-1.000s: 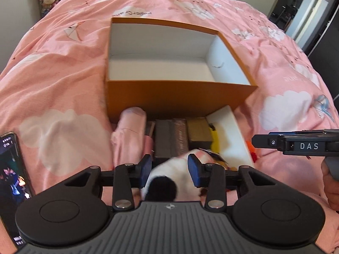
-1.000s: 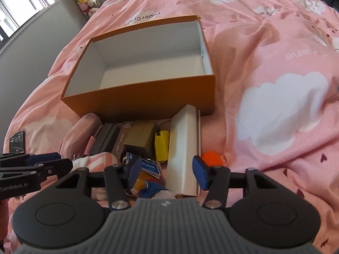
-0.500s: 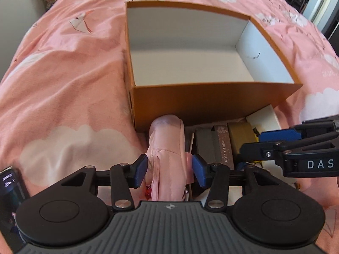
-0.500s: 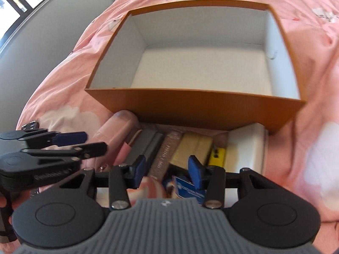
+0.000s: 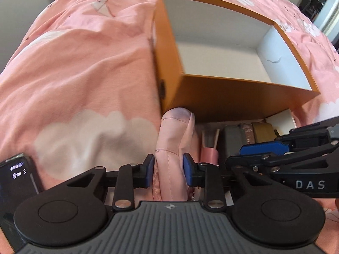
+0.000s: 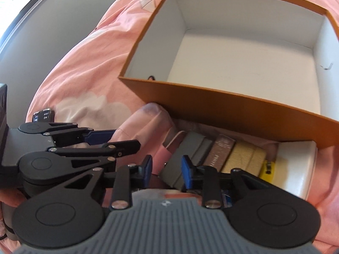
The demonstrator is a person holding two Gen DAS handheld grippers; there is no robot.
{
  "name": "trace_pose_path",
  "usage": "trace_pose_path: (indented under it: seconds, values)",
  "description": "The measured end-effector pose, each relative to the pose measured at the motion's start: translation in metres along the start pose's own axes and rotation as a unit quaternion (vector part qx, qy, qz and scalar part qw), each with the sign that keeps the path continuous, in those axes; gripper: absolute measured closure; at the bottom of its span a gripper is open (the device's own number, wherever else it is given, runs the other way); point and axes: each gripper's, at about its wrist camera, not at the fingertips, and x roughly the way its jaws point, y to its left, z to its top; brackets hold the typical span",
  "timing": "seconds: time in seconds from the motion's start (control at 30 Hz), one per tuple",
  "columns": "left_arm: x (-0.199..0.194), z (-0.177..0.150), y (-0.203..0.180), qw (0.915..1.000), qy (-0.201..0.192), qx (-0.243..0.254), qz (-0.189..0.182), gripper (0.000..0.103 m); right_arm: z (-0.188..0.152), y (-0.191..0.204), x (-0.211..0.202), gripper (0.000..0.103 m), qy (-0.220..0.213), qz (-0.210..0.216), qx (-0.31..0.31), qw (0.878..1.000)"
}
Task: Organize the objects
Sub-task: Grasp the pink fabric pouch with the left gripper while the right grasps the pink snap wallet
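An empty orange box [image 5: 214, 103] with a white inside stands on the pink bedspread; it also shows in the right wrist view [image 6: 233, 110]. In front of it lies a row of small items. My left gripper [image 5: 168, 173] is shut on a pink pouch [image 5: 173, 139], which also shows in the right wrist view [image 6: 144, 124]. My right gripper [image 6: 166, 170] has its jaws around the end of a grey case [image 6: 186, 148], pads close on both sides; contact is unclear. It sits just right of the left gripper [image 6: 101, 141].
Right of the grey case lie a brown box [image 6: 220, 150], a tan box [image 6: 243, 158], a yellow item [image 6: 268, 169] and a white box [image 6: 294, 165]. A phone [image 5: 14, 182] lies at the left on the bedspread [image 5: 84, 74].
Both grippers moved forward and left toward the box. The left jaws closed on the pink pouch. The right jaws narrowed and came down around the grey case.
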Motion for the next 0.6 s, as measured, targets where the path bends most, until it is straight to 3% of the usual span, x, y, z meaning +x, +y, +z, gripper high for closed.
trace_pose_path:
  seconds: [0.13,0.43,0.6]
  values:
    - [-0.003,-0.003,0.009,0.9995,-0.011,-0.024,-0.016,0.07,0.007,0.009,0.016,0.074,0.015,-0.01,-0.004,1.0]
    - [-0.008,-0.012,0.008,0.998,-0.04,-0.048,-0.012,0.069,0.021,0.011,0.029,0.077,0.016,-0.048,0.039,0.998]
    - [-0.01,-0.018,0.007,0.9978,-0.053,-0.04,-0.006,0.067,0.024,0.011,0.032,0.076,0.035,-0.023,0.08,0.996]
